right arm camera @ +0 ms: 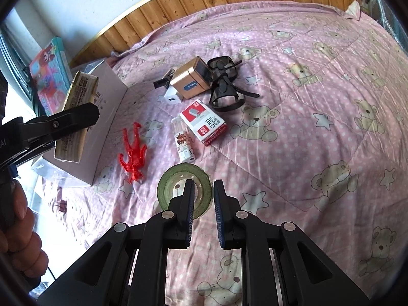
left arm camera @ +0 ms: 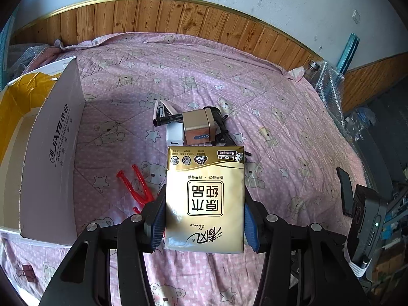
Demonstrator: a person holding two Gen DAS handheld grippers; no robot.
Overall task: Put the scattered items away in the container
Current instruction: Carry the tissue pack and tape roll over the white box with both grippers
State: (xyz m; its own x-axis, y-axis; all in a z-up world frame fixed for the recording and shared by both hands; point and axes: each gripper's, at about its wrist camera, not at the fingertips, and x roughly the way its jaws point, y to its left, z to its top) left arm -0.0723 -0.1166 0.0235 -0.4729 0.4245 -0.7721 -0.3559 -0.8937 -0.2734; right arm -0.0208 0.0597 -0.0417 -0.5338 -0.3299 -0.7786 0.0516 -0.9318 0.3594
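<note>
The left tool [left arm camera: 204,216] is clamped on a gold tissue pack [left arm camera: 205,199], blue pads pressing its two long sides, the pack held clear above the bed [left arm camera: 280,97]. In the right wrist view the same pack [right arm camera: 76,117] hangs at the left of the frame, right beside the near wall of the white box [right arm camera: 107,117]. The right tool [right arm camera: 202,204] is released, jaws apart, empty, poised over a green tape roll [right arm camera: 185,191] at lower centre, one finger inside the ring and the other outside it.

The step in hand looks like dropping the pack into the box [left arm camera: 51,140], whose open yellow-lined mouth sits at the left edge of the left wrist view. To do it well, I would carry the pack over the wall until it is fully above the opening, tilt it flat, and only then let go; a release too soon would leave it balanced on the rim or back on the bed.

Counted on the bed: one tape roll, one red plastic figure [right arm camera: 134,153], one staple box [right arm camera: 204,123], one small white patterned tube [right arm camera: 183,140], one white charger [right arm camera: 172,97], one gold power bank [right arm camera: 191,79], one black marker [left arm camera: 167,119], one black strapped item [right arm camera: 224,86] I cannot identify, one stapler [left arm camera: 160,109], one binder clip [left arm camera: 26,272] at the lower left. One box, one pack in the air.
</note>
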